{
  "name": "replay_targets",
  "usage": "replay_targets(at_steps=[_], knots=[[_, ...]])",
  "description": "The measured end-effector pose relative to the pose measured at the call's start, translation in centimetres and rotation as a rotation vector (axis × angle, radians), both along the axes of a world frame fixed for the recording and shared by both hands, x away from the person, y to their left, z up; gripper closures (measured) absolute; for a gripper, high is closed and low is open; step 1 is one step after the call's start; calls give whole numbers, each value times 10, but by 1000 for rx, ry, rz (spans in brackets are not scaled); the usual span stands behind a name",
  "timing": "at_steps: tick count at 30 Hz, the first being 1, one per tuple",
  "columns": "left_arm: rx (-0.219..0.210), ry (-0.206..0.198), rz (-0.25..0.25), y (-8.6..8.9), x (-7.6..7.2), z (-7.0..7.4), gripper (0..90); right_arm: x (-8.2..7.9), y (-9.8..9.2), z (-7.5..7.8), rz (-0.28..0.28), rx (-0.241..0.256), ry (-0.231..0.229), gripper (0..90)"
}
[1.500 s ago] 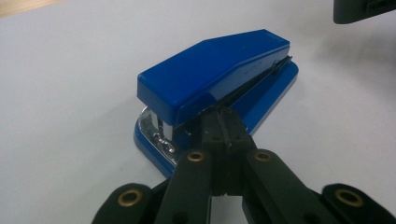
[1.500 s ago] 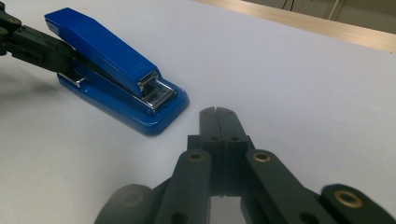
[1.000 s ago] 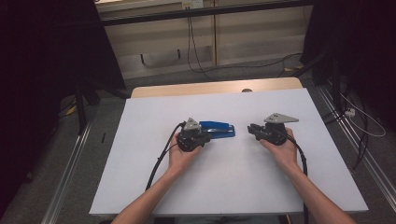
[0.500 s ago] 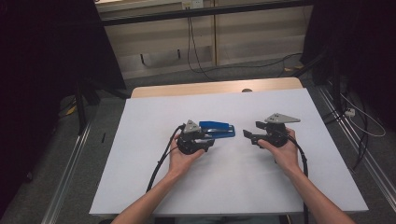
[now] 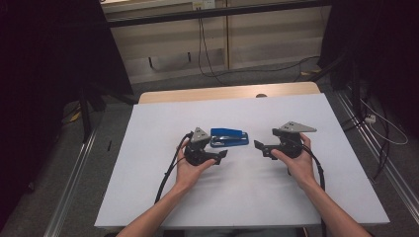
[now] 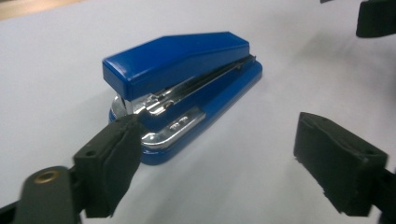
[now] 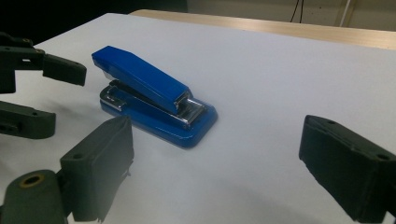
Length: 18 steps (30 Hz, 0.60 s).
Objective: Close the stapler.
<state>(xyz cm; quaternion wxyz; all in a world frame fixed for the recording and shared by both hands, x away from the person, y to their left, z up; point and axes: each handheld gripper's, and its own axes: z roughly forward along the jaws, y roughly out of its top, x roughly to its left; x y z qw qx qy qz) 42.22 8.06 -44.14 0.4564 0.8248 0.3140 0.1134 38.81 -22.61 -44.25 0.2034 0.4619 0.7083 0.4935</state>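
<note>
Stapler (image 5: 229, 137) dead centre on the white surface (image 5: 148, 197), and from the left comes the left gripper (image 5: 221, 155), sitting at about seven o'clock of it, jaws spread wide and holding nothing. In the left gripper view the blue stapler (image 6: 182, 88) lies just past the near jaw, hinge end toward the camera, chrome spring and staple channel showing under the raised top arm; whether that jaw touches the base or merely overlaps it in view is hard to tell. Now the handling: this looks a rigid, compact thing, plastic shell over metal, likely with some heft for its size and a smooth painted skin that could slide under the pads. The top arm pivots, so squeezing top to bottom would likely just press it down; the long flat sides of the base look the safer hold, near the middle. Over to the right, the right gripper (image 5: 259, 146) waits at roughly three o'clock, a little way off, also gaping and empty. Its view shows the stapler (image 7: 154, 105) front end on, left gripper's jaws beyond at nine o'clock. Underside and far side stay hidden, and the embossed mark on the chrome plate is too small to read.
</note>
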Motion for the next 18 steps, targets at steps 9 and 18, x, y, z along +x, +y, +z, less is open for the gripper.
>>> replay_targets(at_steps=[9,18], knots=[[-19,0,5,3,1,1,60,-5,1,0,-30,-2,-30,32],[-35,-24,42,17,-9,10,51,-16,-4,0,-42,-7,-35,35]])
